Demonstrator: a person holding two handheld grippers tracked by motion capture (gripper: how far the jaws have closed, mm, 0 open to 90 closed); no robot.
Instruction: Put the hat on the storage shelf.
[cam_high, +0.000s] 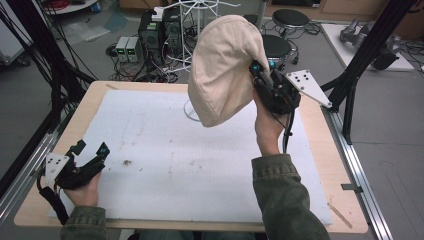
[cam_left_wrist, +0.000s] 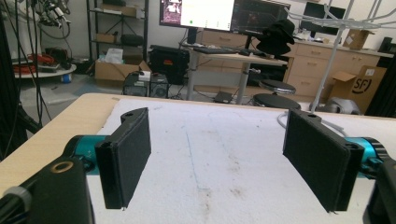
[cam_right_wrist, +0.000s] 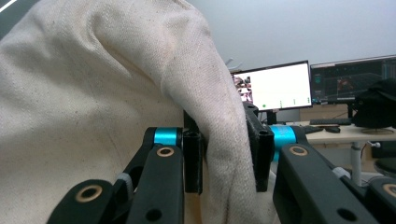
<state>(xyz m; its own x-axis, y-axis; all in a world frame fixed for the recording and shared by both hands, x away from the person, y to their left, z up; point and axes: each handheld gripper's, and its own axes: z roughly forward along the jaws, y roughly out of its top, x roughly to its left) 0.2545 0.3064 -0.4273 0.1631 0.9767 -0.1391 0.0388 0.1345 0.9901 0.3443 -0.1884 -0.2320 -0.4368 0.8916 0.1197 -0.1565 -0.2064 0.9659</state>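
My right gripper (cam_high: 260, 72) sat in the upper middle of the high view, its 2 fingers (cam_right_wrist: 194, 161) pinching a fold of the beige cap (cam_high: 222, 67), which hung raised above the white mat (cam_high: 190, 165) on the tabletop (cam_high: 90, 102). In the right gripper view the cap's cloth (cam_right_wrist: 93, 93) covered the left and center. My left gripper (cam_high: 90, 152) rested at the lower left, fingers (cam_left_wrist: 128, 154) spread wide with nothing between them.

Beige cloth cap (cam_high: 222, 67), lifted above the table, edge pinched in right hand-held gripper (cam_high: 258, 70)
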